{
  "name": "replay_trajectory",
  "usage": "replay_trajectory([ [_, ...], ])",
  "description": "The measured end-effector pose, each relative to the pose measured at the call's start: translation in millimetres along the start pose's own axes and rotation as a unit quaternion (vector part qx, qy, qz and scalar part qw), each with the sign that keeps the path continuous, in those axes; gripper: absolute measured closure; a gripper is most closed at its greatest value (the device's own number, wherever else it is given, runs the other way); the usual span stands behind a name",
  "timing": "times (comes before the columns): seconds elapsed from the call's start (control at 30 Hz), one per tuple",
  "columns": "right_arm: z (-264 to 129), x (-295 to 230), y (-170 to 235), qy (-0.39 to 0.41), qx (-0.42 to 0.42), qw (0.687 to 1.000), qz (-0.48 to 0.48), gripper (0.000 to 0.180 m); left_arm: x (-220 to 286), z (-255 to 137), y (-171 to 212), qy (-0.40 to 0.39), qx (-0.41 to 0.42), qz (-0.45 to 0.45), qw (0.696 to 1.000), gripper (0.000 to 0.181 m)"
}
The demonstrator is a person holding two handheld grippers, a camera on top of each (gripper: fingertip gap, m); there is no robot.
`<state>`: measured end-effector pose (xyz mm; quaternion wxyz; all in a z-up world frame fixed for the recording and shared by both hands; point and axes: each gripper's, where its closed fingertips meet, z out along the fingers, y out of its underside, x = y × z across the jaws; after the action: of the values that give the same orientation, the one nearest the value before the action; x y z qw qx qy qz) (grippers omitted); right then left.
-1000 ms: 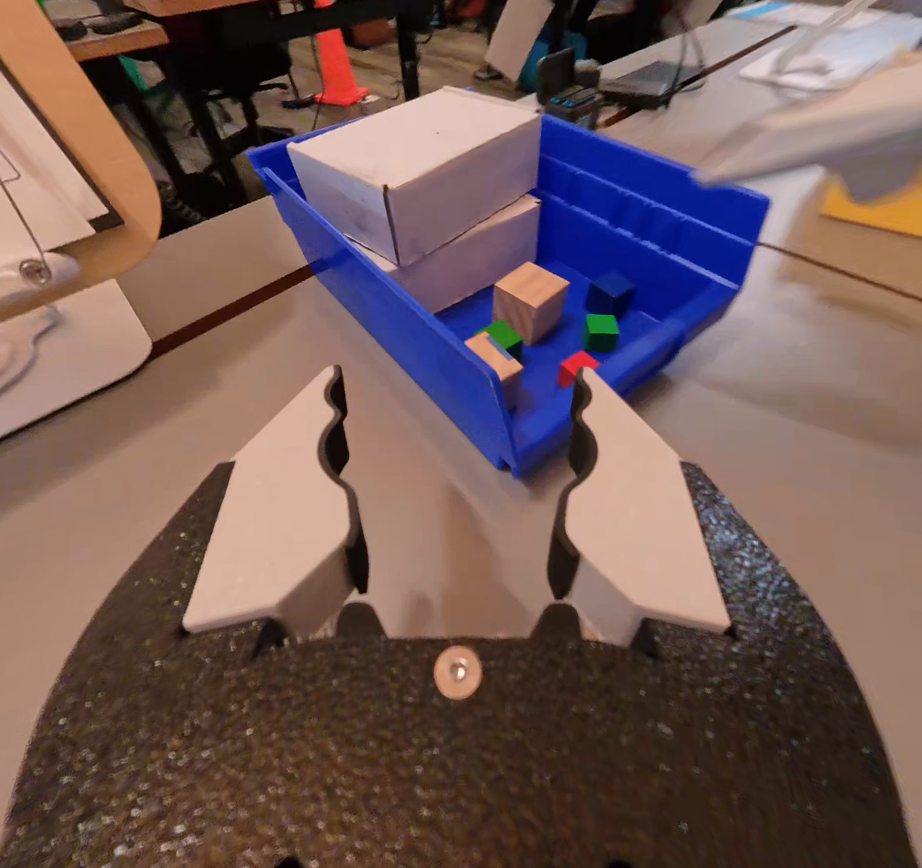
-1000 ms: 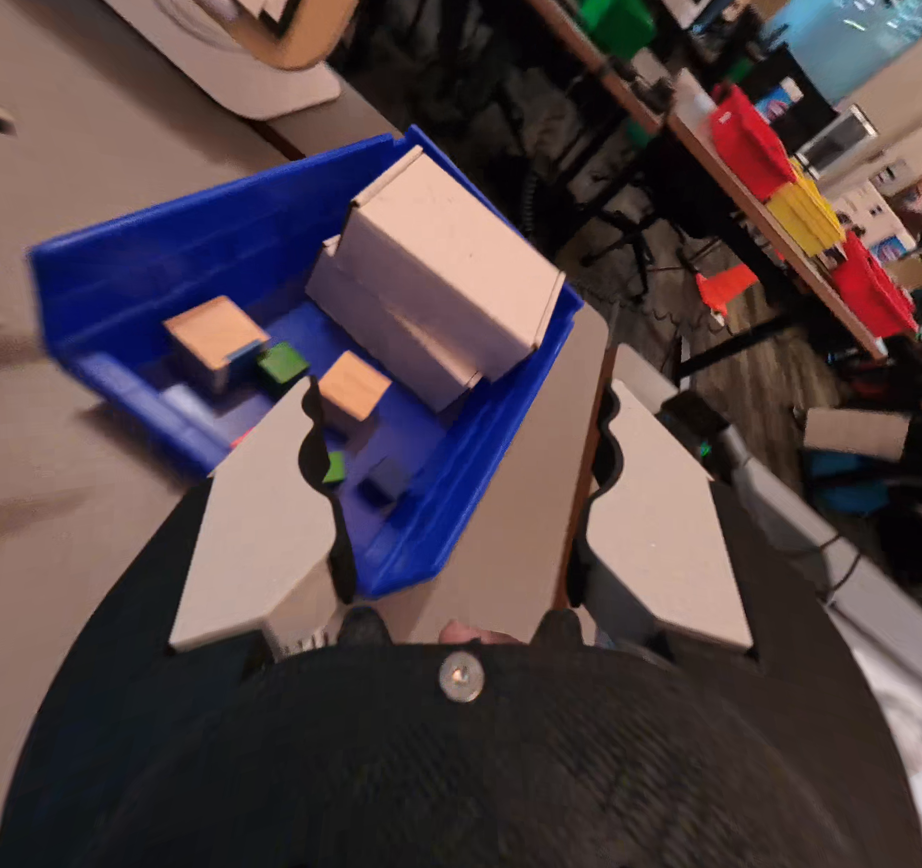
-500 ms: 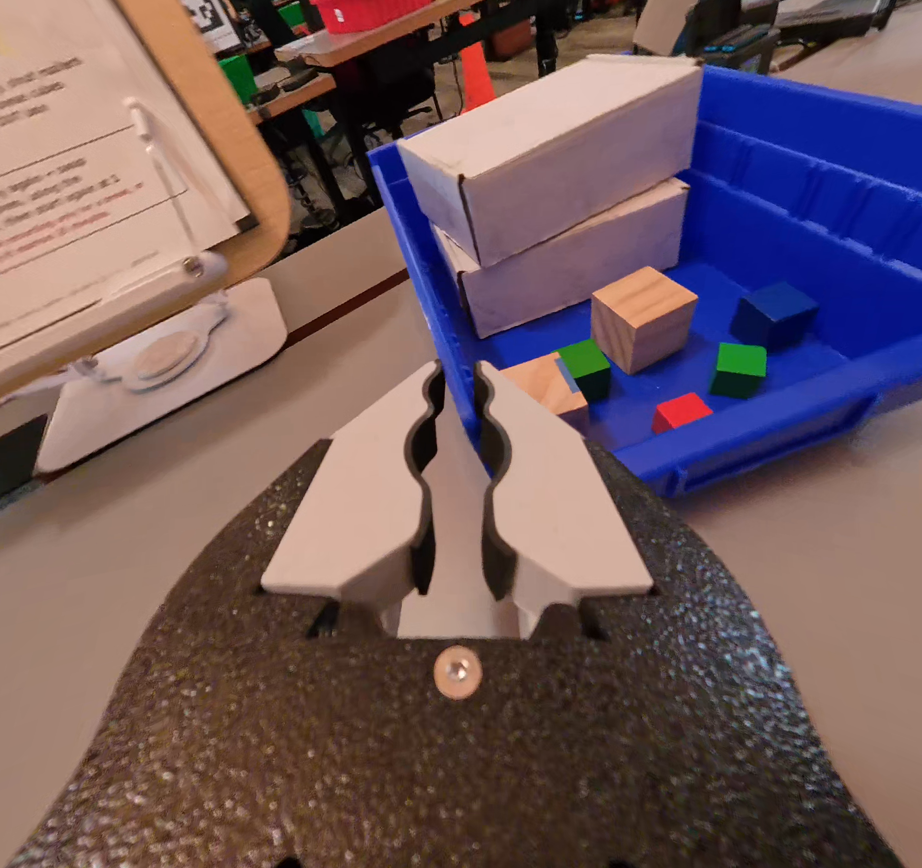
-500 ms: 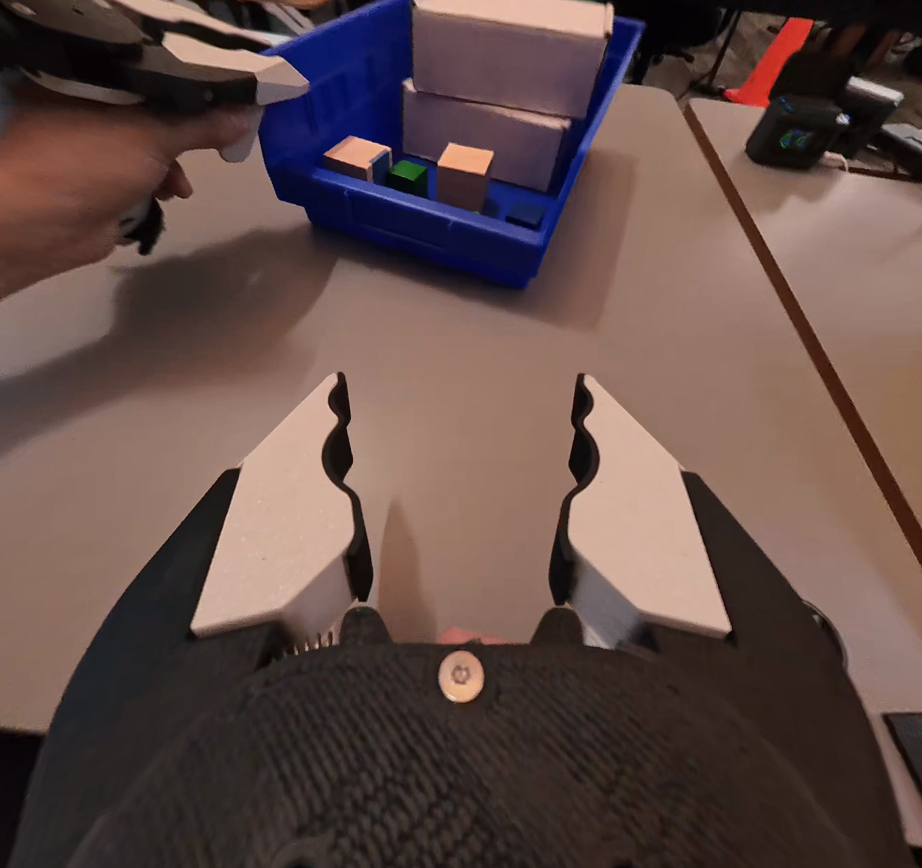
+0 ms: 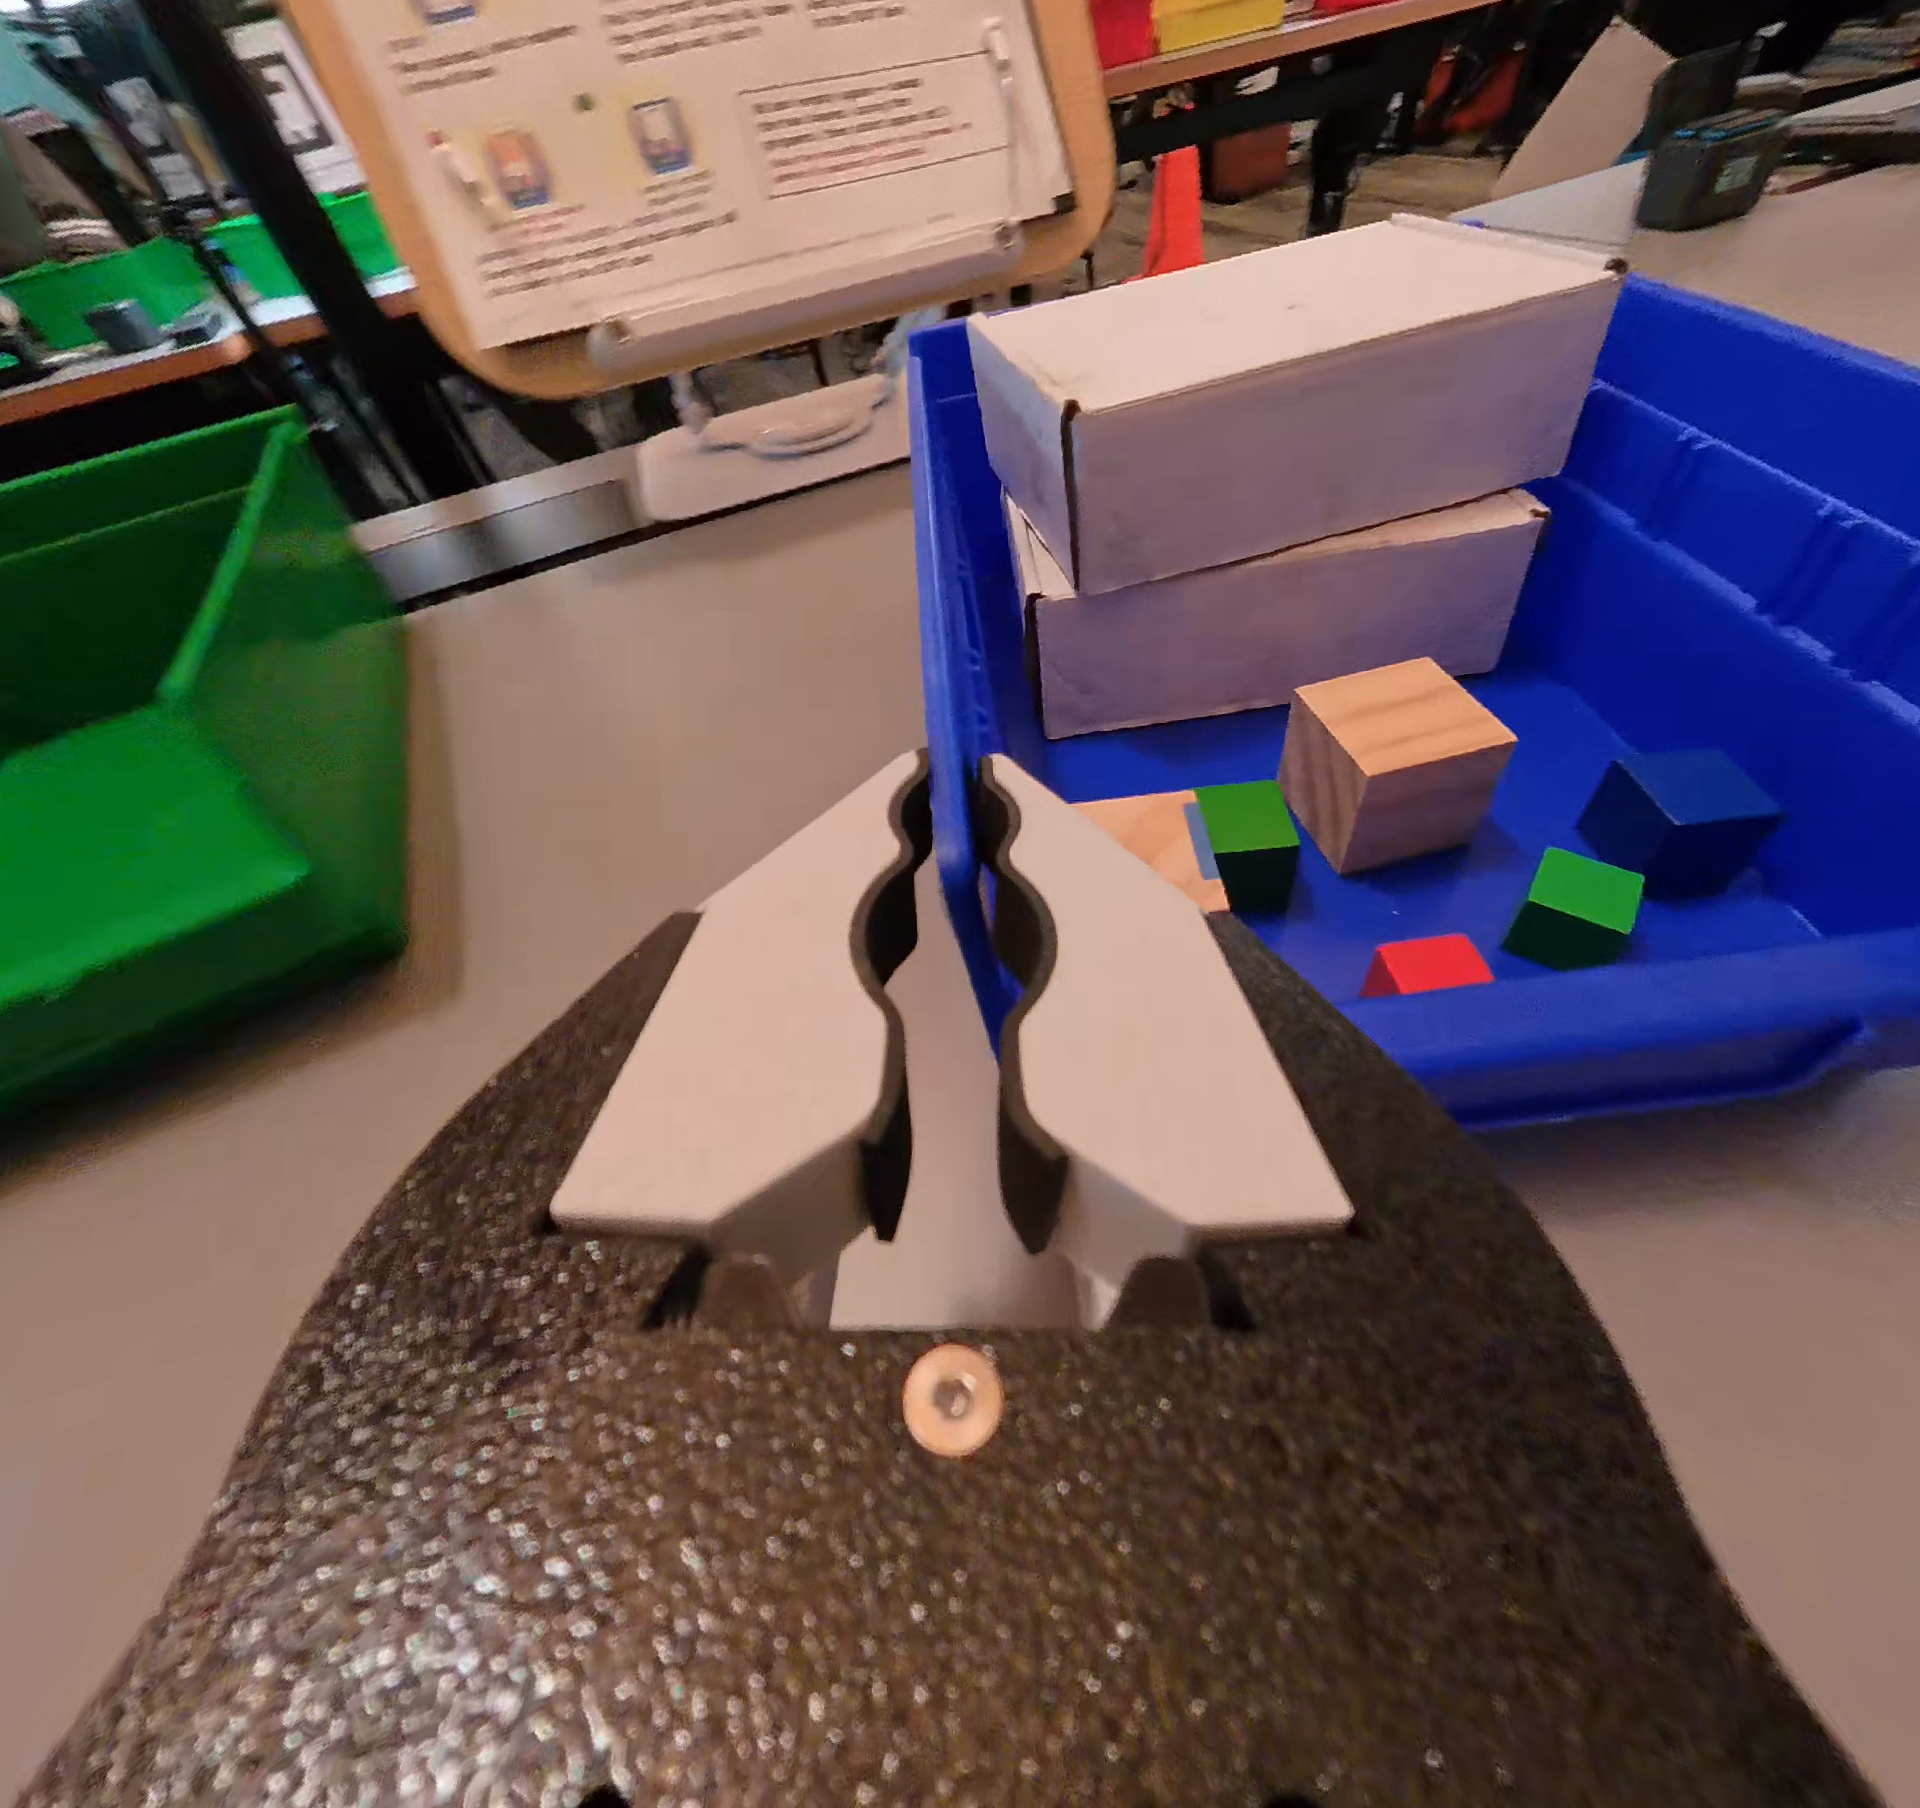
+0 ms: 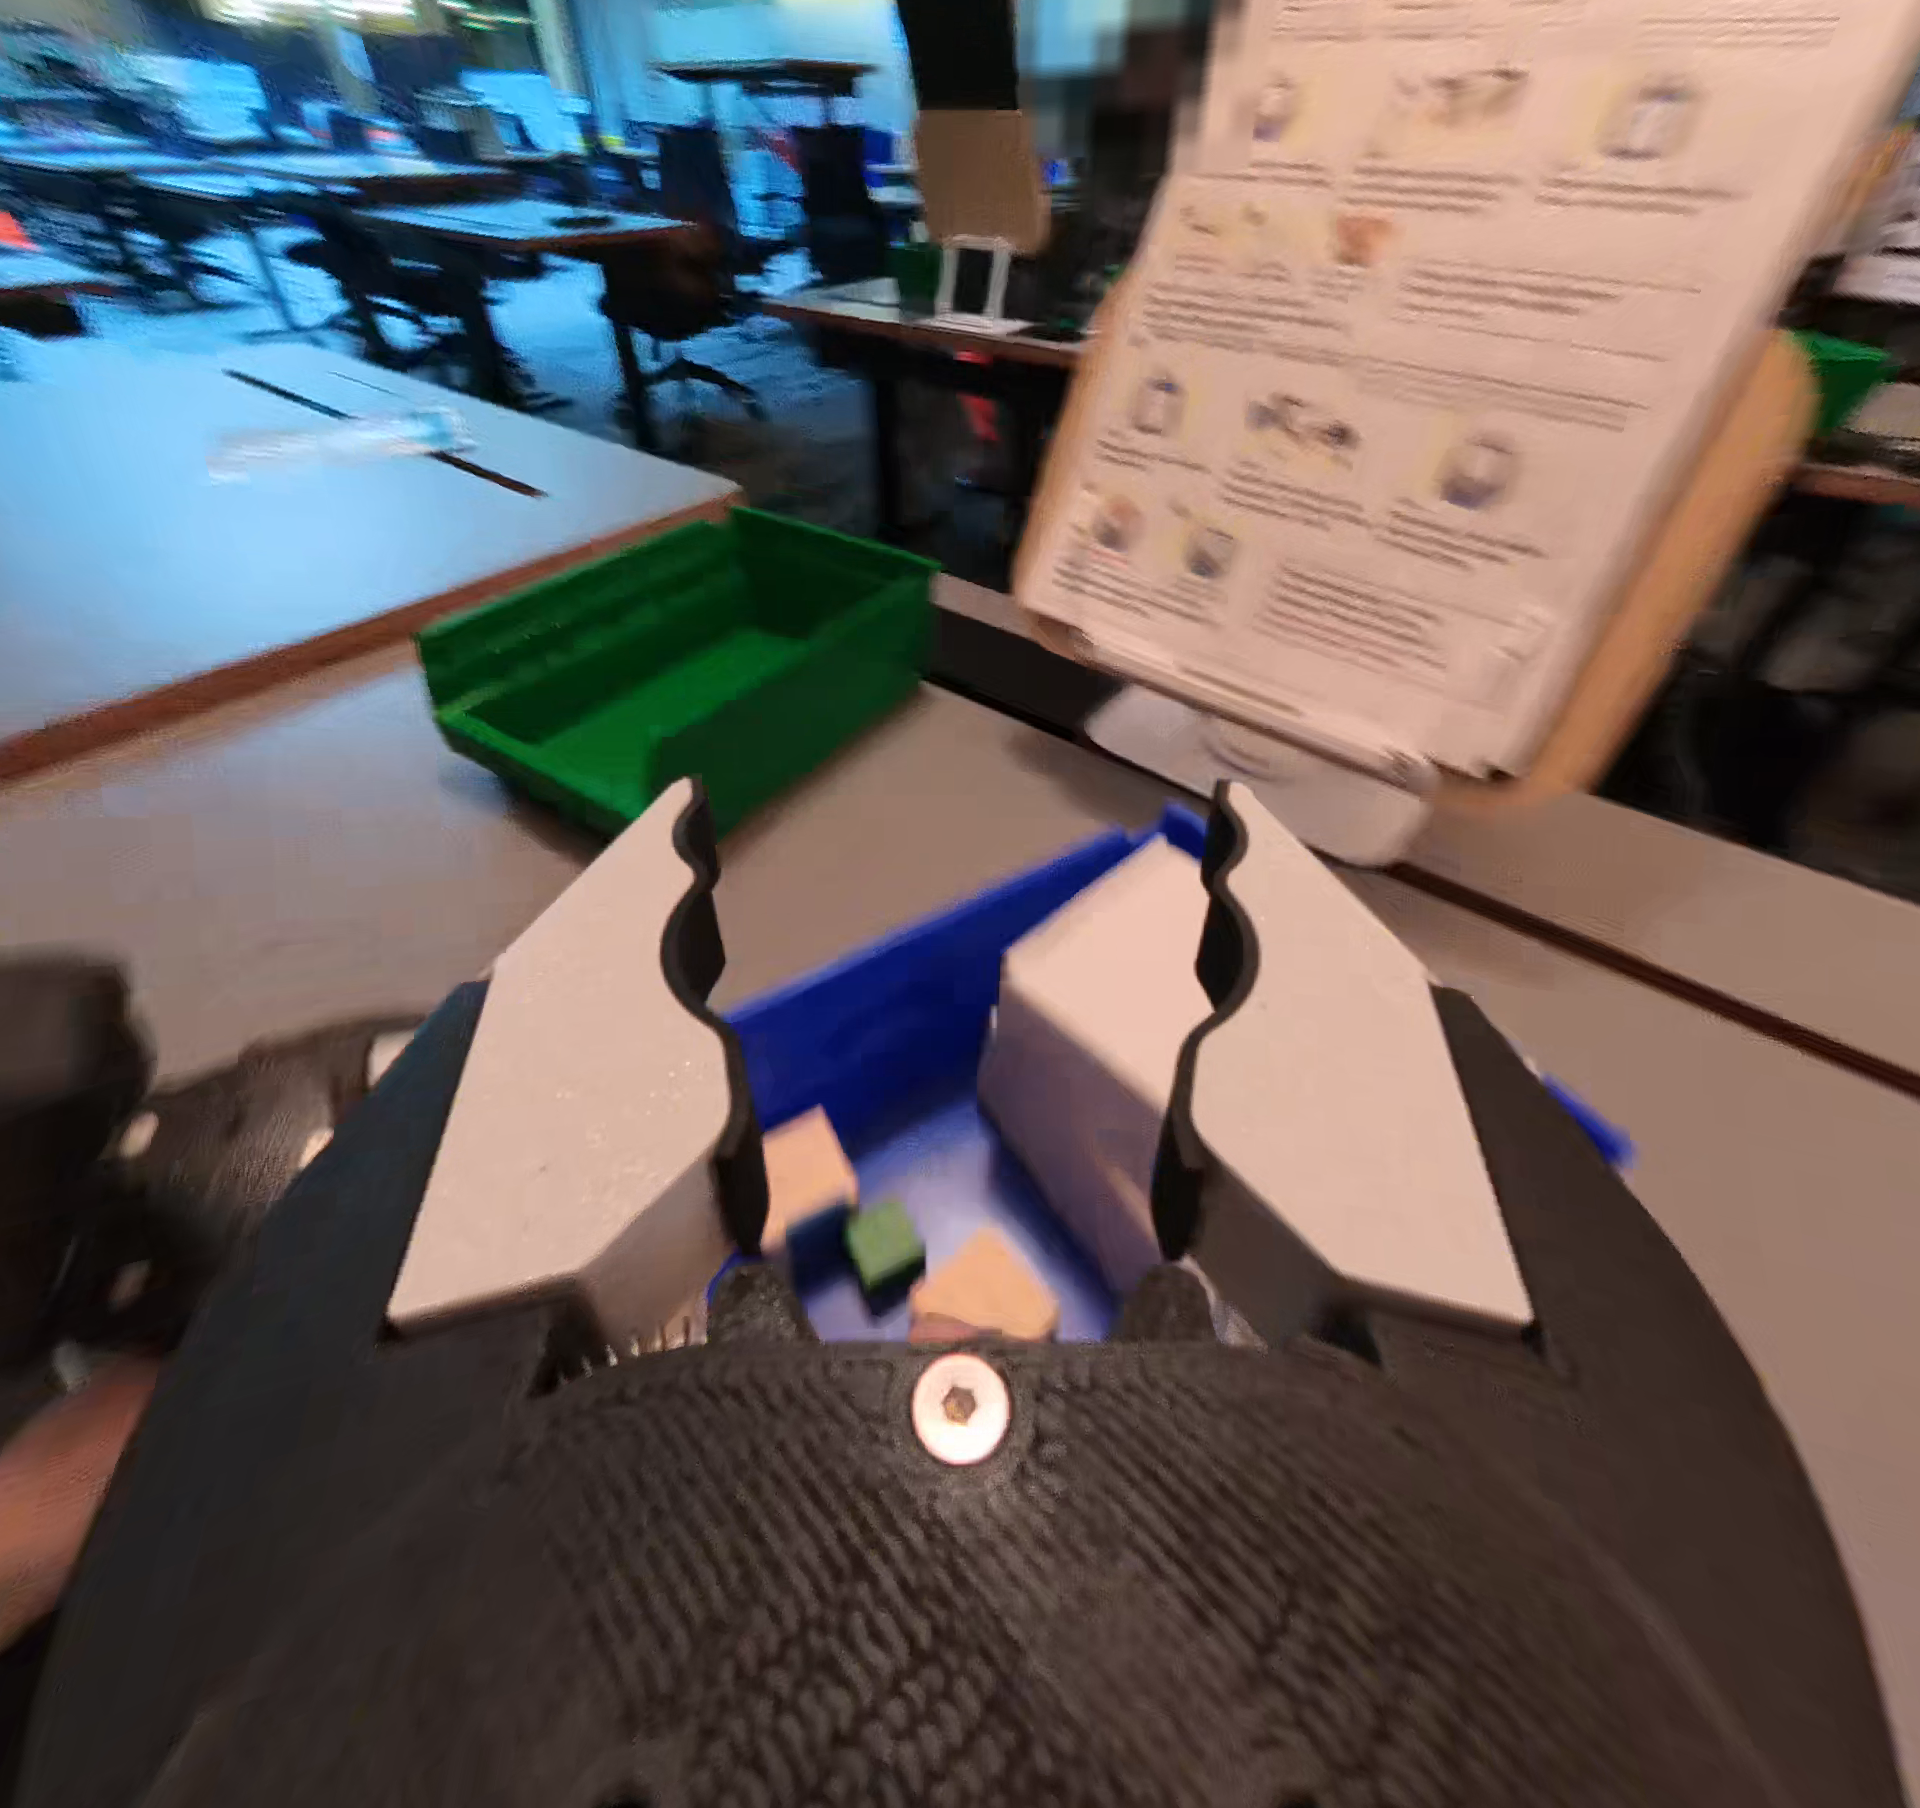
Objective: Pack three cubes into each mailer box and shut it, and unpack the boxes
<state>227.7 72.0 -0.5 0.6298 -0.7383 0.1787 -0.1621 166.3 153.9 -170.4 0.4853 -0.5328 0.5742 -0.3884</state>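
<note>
Your left tool (image 5: 951, 802): clamped on blue bin (image 5: 1766, 532) wall | your right tool (image 6: 961, 828): apart, above bin | boxes (image 5: 1288, 408) stacked in bin, cubes (image 5: 1392, 761) loose beside them

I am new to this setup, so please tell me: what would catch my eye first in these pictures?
First, the blue bin on the right, with two white mailer boxes stacked at its back and loose cubes in front. The left gripper is closed on its side wall, and a green bin stands to the left.
</note>
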Motion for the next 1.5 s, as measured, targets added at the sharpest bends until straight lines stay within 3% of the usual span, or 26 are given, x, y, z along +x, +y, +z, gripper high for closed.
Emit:
replay_trajectory([
  [0.13, 123.4, -47.5, -20.4, -0.063, -0.06, 0.996, 0.034, 0.079, -30.2, -51.2, 15.7, -0.04, 0.005, -0.009, 0.999, 0.176],
  [0.3, 261.2, -89.8, 23.1, -0.046, -0.185, 0.975, 0.119, 0.077, -47.0, -91.5, 26.3, -0.08, 0.018, 0.009, 0.997, 0.175],
  [0.47, 340.4, -86.9, 76.4, 0.035, -0.27, 0.955, 0.119, 0.085, -62.0, -119.3, 34.3, -0.115, 0.021, 0.008, 0.993, 0.175],
  [0.57, 364.7, -79.0, 108.5, 0.062, -0.315, 0.941, 0.11, 0.104, -71.5, -133.7, 38.9, -0.133, 0.02, 0.004, 0.991, 0.175],
  [0.63, 374.0, -78.1, 132.4, 0.075, -0.344, 0.924, 0.146, 0.103, -77.5, -140.8, 41.4, -0.144, 0.02, 0.005, 0.989, 0.174],
  [0.7, 379.6, -95.1, 152.7, 0.039, -0.384, 0.904, 0.184, 0.125, -82.3, -145.8, 43.3, -0.153, 0.022, 0.006, 0.988, 0.174],
  [0.73, 381.0, -100.5, 160.2, 0.029, -0.404, 0.896, 0.184, 0.125, -83.6, -147.2, 43.9, -0.155, 0.021, 0.009, 0.988, 0.174],
  [0.77, 383.3, -105.1, 164.8, 0.023, -0.414, 0.893, 0.175, 0.118, -84.5, -148.2, 44.2, -0.158, 0.02, 0.013, 0.987, 0.173],
  [0.87, 386.8, -105.8, 172.9, 0.04, -0.429, 0.892, 0.133, 0.159, -85.7, -149.1, 44.6, -0.163, 0.016, 0.022, 0.986, 0.173],
  [1.0, 393.1, -113.1, 165.1, 0.025, -0.423, 0.895, 0.139, 0.164, -89.2, -150.5, 45.6, -0.169, 0.014, 0.027, 0.985, 0.172],
  [1.1, 396.8, -115.2, 126.3, -0.007, -0.396, 0.909, 0.134, 0.163, -96.6, -152.8, 47.3, -0.18, 0.008, 0.04, 0.983, 0.171],
  [1.23, 384.0, -107.0, 28.3, -0.087, -0.311, 0.931, 0.168, 0.165, -110.4, -154.3, 50.0, -0.188, 0.001, 0.039, 0.981, 0.17],
  [1.37, 329.7, -64.4, -68.6, -0.143, -0.217, 0.953, 0.158, 0.167, -136.0, -154.5, 54.3, -0.199, -0.01, 0.027, 0.98, 0.168],
  [1.5, 248.0, 18.0, -105.3, -0.119, -0.149, 0.975, 0.115, 0.166, -175.9, -154.2, 60.2, -0.22, -0.016, 0.001, 0.975, 0.166],
])
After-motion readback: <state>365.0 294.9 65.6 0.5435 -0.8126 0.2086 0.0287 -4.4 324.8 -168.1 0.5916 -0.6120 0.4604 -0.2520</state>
